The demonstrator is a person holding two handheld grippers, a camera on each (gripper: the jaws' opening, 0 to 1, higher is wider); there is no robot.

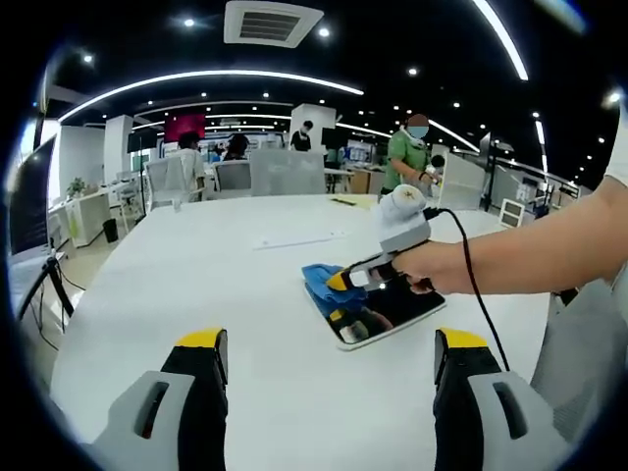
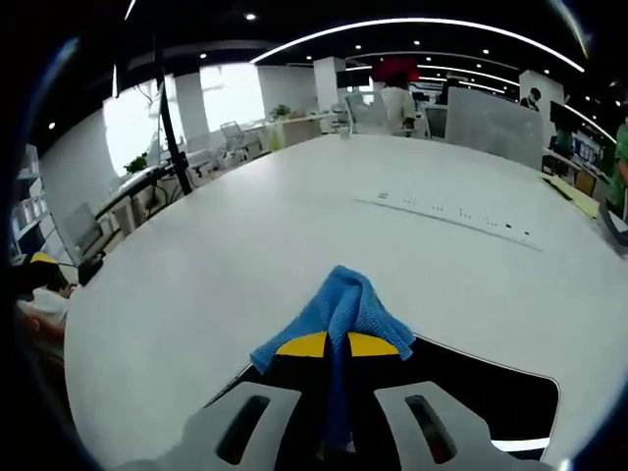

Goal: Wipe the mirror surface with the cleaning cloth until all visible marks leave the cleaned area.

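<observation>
Your right gripper (image 2: 337, 345) pinches the blue cloth (image 2: 339, 306) on the mirror's (image 1: 412, 308) far-left end; your left gripper (image 1: 329, 358) waits near, jaws wide.

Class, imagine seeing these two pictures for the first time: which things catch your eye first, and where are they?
The blue cloth, pinched in the right gripper, sits on the dark mirror lying flat on the white table. In the left gripper view, the left gripper is open, apart from the mirror.
</observation>
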